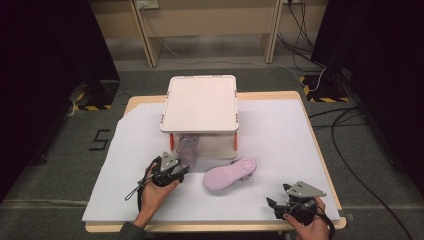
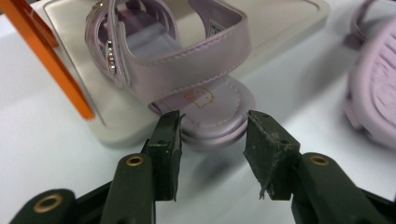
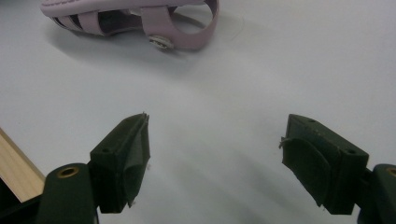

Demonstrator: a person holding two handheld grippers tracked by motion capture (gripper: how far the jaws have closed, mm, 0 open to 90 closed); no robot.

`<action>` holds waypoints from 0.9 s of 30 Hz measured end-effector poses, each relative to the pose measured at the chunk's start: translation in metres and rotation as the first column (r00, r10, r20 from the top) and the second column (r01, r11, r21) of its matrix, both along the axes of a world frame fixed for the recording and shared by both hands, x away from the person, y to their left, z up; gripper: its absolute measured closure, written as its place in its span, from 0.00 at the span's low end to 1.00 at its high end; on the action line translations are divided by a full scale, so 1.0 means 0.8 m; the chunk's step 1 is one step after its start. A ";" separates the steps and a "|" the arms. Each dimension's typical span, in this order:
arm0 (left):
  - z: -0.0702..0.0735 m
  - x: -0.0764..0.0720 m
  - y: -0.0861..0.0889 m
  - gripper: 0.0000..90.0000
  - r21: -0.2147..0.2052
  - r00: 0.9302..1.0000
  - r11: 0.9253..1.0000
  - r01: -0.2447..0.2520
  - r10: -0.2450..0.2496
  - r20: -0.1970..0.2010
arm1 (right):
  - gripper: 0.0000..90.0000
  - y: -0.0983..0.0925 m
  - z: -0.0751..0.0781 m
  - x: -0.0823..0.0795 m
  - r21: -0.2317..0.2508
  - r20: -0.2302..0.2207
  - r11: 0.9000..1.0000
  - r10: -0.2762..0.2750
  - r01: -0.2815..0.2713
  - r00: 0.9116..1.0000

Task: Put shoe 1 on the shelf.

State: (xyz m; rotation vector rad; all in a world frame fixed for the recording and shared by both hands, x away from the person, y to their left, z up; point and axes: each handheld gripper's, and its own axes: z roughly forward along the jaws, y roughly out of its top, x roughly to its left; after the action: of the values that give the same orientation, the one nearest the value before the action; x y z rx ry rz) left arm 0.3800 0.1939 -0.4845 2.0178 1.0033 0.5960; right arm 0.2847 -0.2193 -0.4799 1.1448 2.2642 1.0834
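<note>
An upright lilac sandal [image 2: 187, 60] stands in the open front of a white lidded box [image 1: 200, 102], its toe poking out over the box's beige base [image 2: 280, 28]. My left gripper [image 2: 214, 116] is low at that toe, and both jaw tips touch the sides of the sole. In the high view this gripper [image 1: 182, 167] sits just in front of the sandal [image 1: 188, 147]. A second lilac sandal [image 1: 230, 174] lies sole-up on the table. My right gripper [image 1: 274, 208] rests near the front right edge, open and holding nothing, with the sole-up sandal [image 3: 126, 18] well ahead of it [image 3: 215, 121].
A white sheet [image 1: 280, 135] covers the wooden table [image 1: 215, 227]. Orange latches [image 2: 46, 60] flank the box's front. Cables [image 1: 345, 150] trail on the floor at the right, and a wooden frame [image 1: 150, 35] stands behind the table.
</note>
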 end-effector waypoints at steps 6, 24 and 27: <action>0.001 0.029 -0.008 0.63 0.019 1.000 1.000 -0.024 0.024 0.002 | 0.27 -0.002 -0.001 0.001 0.004 0.001 1.000 -0.001 0.001 1.000; 0.010 0.030 0.002 0.38 -0.048 0.995 0.994 -0.098 0.100 0.029 | 0.27 -0.003 -0.001 0.001 0.001 0.003 1.000 -0.001 0.001 1.000; 0.014 0.015 0.003 0.32 -0.085 0.998 0.994 -0.066 0.067 0.010 | 0.27 -0.002 0.000 0.000 0.003 0.004 1.000 0.002 -0.002 1.000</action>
State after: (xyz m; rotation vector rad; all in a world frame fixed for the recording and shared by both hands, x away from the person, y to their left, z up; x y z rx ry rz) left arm 0.3921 0.1961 -0.4735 1.9107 1.0737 0.5905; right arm 0.2850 -0.2211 -0.4802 1.1405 2.2615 1.0891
